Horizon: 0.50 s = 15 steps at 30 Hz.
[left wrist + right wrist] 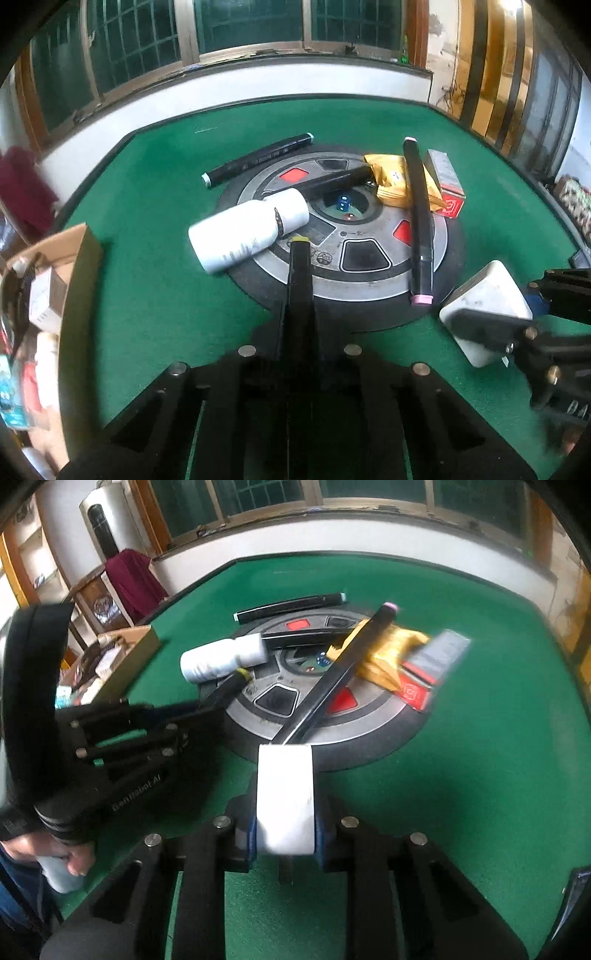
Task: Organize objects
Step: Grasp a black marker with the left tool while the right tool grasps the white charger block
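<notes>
My left gripper (298, 325) is shut on a black marker with a yellow tip (300, 269), which points forward over the round grey hub (365, 284) of the green table. At the right of the left wrist view, my right gripper (517, 306) is shut on a white rectangular block (487, 291). The right wrist view shows that block (284, 782) upright between the blue pads. On the hub lie a white bottle (247, 230) on its side, a pink-capped marker (417, 221), another black marker (332, 181), a yellow packet (391, 181) and a red and silver box (445, 181).
A teal-capped black marker (258, 158) lies on the felt behind the hub. An open cardboard box (79, 280) holding several small packages stands at the table's left edge. A hand (74, 856) holds the left gripper's handle. Walls and windows lie beyond the table's raised rim.
</notes>
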{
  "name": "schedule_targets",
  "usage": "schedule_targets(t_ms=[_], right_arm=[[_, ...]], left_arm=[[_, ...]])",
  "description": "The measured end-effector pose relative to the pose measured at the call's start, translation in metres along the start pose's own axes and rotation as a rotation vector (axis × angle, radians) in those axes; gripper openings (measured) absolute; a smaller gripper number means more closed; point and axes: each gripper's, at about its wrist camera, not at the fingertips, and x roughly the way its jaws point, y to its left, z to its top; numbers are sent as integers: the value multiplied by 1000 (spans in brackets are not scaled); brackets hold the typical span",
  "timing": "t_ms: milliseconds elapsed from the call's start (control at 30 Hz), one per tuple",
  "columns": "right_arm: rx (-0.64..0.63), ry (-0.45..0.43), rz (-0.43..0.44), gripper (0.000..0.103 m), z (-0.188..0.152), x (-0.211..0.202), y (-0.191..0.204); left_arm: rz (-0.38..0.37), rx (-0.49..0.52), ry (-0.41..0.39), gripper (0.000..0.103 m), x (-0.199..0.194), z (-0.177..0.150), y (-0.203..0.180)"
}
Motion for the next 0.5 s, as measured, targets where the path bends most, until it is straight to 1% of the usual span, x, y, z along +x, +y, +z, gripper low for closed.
schedule_targets(t_ms=[133,267,467,500], right_arm=[[42,-18,17,20,1,-3,-9],[67,-47,27,20,4,-12,-13],[83,-55,44,20,4,-16,-17],[83,-55,44,20,4,-15,-15]], left_arm=[[-45,-73,-2,12,-2,-4,8],[-52,-98,-39,12,-12,-1,11],[-39,-129,-70,12,-18,-3,16],[-44,-131,-70,12,-13,5,21]])
